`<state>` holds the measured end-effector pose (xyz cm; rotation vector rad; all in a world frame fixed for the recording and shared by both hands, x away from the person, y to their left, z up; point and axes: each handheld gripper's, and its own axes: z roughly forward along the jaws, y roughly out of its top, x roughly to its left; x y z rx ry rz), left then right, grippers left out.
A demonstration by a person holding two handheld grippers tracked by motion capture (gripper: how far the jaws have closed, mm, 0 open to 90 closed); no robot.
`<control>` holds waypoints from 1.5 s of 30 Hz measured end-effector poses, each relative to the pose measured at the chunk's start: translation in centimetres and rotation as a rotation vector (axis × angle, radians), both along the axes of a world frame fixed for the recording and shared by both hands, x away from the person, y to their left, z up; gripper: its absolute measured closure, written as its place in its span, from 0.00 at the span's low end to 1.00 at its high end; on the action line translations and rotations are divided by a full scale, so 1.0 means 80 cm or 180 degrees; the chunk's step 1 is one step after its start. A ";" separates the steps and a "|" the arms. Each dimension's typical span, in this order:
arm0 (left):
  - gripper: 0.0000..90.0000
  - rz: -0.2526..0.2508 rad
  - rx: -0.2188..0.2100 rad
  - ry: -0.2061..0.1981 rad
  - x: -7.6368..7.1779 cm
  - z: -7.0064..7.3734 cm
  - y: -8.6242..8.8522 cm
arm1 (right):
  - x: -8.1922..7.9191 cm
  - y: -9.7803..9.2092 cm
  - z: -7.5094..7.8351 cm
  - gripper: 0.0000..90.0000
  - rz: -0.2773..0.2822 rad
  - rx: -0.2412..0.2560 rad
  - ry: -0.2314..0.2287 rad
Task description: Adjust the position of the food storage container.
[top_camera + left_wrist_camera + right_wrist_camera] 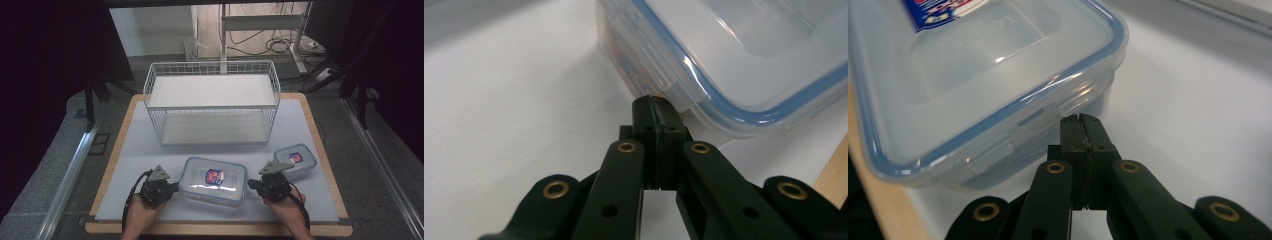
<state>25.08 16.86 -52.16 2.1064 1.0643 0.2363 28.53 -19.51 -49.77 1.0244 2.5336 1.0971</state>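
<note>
Presently, my left gripper (172, 188) and right gripper (251, 185) (jaws pressed together, holding nothing) flank the large lidded container (214, 180) on the white mat (140, 150), near a wire basket (212, 102), dim room beyond.

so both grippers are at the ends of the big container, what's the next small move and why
Probably press both inward together and lift. The left gripper and right gripper are shut, their tips against the latch flaps at opposite ends of the large container, which sits flat on the mat. A squeeze between them looks like the only hold available; the wire basket stands behind.
</note>
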 end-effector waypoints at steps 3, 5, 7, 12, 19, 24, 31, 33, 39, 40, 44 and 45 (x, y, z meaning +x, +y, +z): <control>1.00 -0.0003 0.0001 0.0003 -0.001 0.000 -0.003 | 0.009 -0.002 -0.001 0.99 -0.0060 -0.0006 -0.0015; 1.00 -0.0024 -0.0034 0.0028 -0.002 0.000 -0.005 | 0.013 -0.002 -0.001 0.99 -0.0086 -0.0015 -0.0034; 1.00 -0.0042 -0.0048 0.0044 -0.004 0.000 -0.007 | 0.017 -0.003 -0.002 0.99 -0.0100 -0.0022 -0.0056; 1.00 -0.0076 -0.0020 0.0017 -0.007 0.001 -0.014 | 0.025 -0.007 -0.003 0.99 -0.0151 -0.0013 -0.0071; 0.86 -0.0082 0.0153 -0.0200 -0.014 0.005 -0.010 | 0.022 -0.011 0.000 0.96 -0.0097 -0.0005 -0.0081; 0.66 0.0074 0.0243 -0.0416 -0.025 0.011 0.004 | 0.016 -0.027 0.006 0.79 -0.0046 0.0104 -0.0076; 0.31 0.0092 0.0221 -0.0477 -0.030 0.007 0.017 | 0.010 -0.037 0.008 0.61 -0.0083 0.0173 -0.0077; 0.27 0.0091 0.0174 -0.0447 -0.030 0.007 0.021 | 0.007 -0.040 0.007 0.53 -0.0083 0.0215 -0.0077; 0.16 0.0126 0.0159 -0.0387 -0.029 0.005 0.026 | 0.007 -0.043 0.003 0.37 -0.0045 0.0244 -0.0149; 0.15 0.0134 0.0142 -0.0372 -0.029 0.005 0.028 | 0.008 -0.044 0.002 0.36 -0.0053 0.0249 -0.0152; 0.14 0.0133 0.0099 -0.0366 -0.028 0.005 0.030 | 0.009 -0.045 0.002 0.33 -0.0067 0.0260 -0.0166; 0.11 0.0131 0.0066 -0.0367 -0.027 0.005 0.030 | 0.009 -0.046 0.003 0.31 -0.0076 0.0264 -0.0169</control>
